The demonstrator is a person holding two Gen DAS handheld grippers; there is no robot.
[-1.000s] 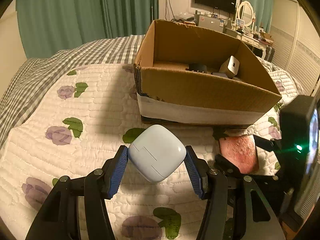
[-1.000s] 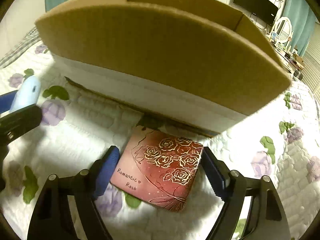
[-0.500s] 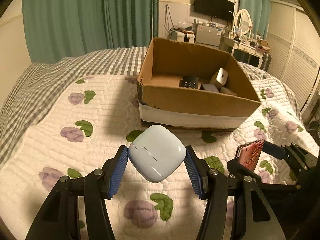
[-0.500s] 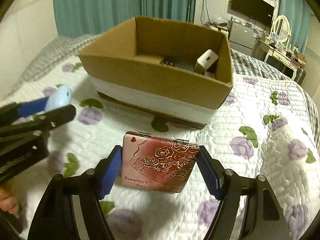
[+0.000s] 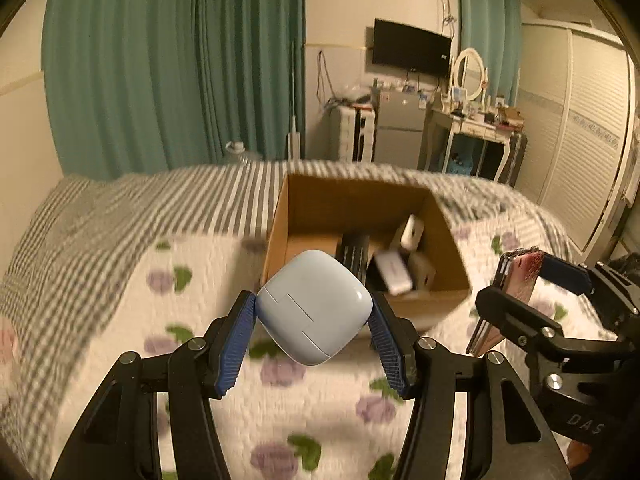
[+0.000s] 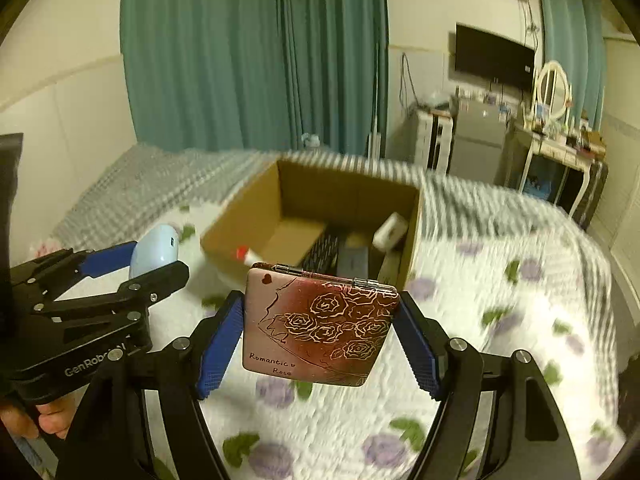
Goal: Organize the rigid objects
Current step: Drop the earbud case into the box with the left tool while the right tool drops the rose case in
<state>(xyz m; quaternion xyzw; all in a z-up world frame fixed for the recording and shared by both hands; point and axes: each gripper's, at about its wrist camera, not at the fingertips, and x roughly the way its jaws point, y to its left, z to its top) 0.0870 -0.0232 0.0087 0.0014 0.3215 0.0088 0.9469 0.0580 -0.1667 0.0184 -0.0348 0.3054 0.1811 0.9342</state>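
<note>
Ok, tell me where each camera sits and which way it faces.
Left wrist: on the left hand-held gripper, looking along its fingers past the clamped pale blue case to the cardboard box.
Right wrist: on the right hand-held gripper, facing the box beyond the rose compact mirror; a fingertip shows low left.
Shared: box, bed, each other's gripper.

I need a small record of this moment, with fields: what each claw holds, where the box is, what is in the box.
left claw: shut on blue case, held in the air above the quilt
right claw: shut on rose mirror, closed, hinges up, also in the air
box: cardboard, open top, on the bed ahead of both claws
box contents: white adapter, dark flat items, others too blurred to name
claws: side by side, apart
</note>
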